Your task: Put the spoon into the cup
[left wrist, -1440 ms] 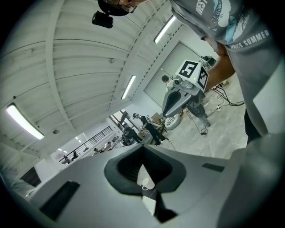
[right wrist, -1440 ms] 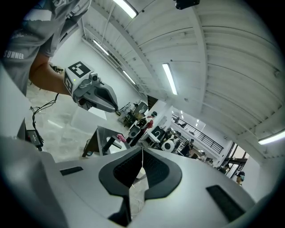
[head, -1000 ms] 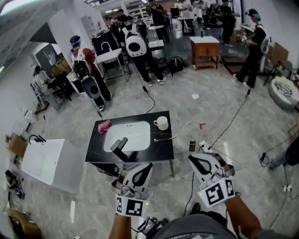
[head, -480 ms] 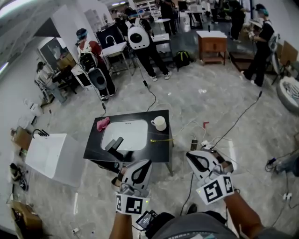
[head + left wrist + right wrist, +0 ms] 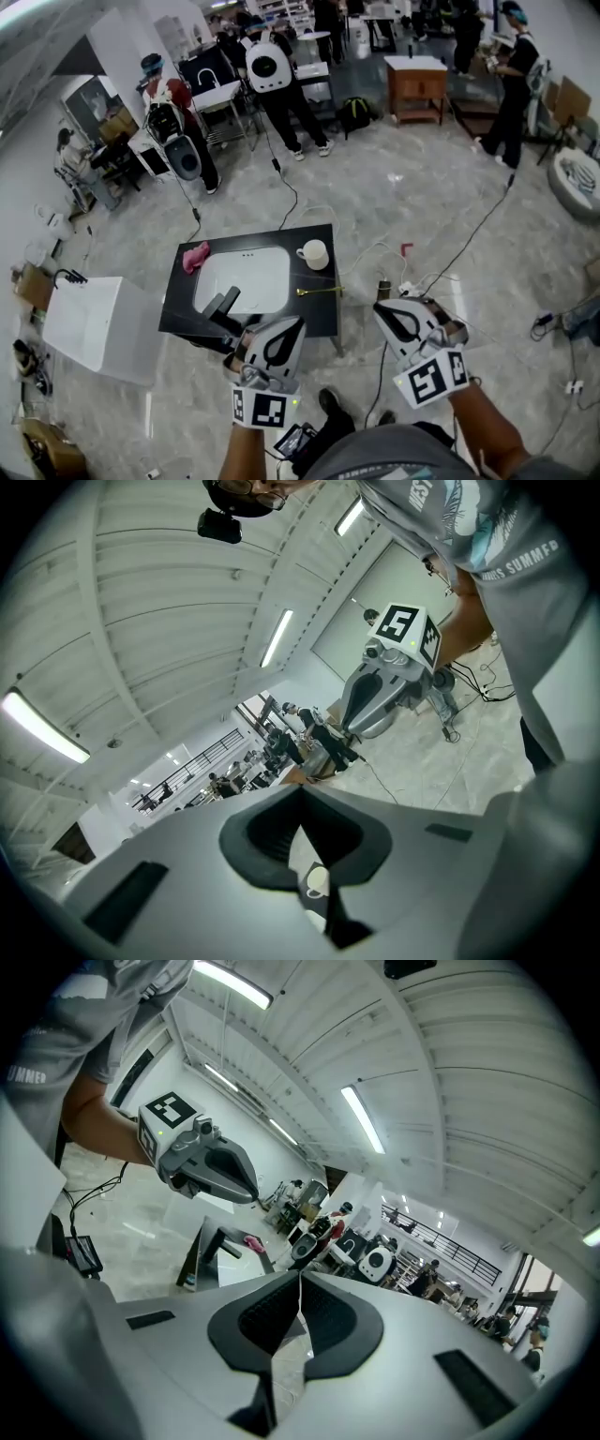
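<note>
Here, one white cup (image 5: 314,254) stands on the black sink counter (image 5: 321,313), just right of its single white basin (image 5: 246,278). One gold spoon (image 5: 319,292) lies on the counter nearer the person, close to the cup but apart from it. One pink cloth (image 5: 195,256) sits at the far left corner. Two grippers are held at the counter's near side, the left gripper (image 5: 292,328) and the right gripper (image 5: 382,312), each with jaws pressed together on nothing.

Left gripper (image 5: 296,325) jaws together, right gripper (image 5: 382,313) jaws together, held side by side, pointing forward
</note>
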Demonstrator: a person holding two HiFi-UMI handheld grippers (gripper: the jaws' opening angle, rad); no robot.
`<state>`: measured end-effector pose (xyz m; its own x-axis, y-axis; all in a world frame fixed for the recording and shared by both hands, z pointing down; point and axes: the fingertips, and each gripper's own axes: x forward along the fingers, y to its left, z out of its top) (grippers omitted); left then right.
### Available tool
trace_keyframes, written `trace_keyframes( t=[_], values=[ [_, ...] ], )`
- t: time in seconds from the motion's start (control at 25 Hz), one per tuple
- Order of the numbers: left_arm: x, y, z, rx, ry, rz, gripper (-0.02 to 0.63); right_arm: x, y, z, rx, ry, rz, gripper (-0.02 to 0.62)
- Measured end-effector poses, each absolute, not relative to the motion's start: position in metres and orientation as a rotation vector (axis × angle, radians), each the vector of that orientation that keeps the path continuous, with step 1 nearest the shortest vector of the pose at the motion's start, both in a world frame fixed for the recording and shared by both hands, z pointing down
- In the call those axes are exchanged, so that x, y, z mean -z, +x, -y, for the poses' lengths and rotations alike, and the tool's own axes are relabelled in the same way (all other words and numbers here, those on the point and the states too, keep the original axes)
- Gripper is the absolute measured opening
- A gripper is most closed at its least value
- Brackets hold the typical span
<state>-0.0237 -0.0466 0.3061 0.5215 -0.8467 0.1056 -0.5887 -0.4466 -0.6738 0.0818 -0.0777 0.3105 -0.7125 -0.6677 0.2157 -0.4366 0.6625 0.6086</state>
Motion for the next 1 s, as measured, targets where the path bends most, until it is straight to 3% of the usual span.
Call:
trace_keyframes(
  t=[1.0],
  values=[
    [-0.333, -0.125, 0.157, 0.470, -2.304, -0.999, 0.002, -0.345, -0.026, 0.173, 0.626, 1.016, 2.309, 0.032]
  ],
)
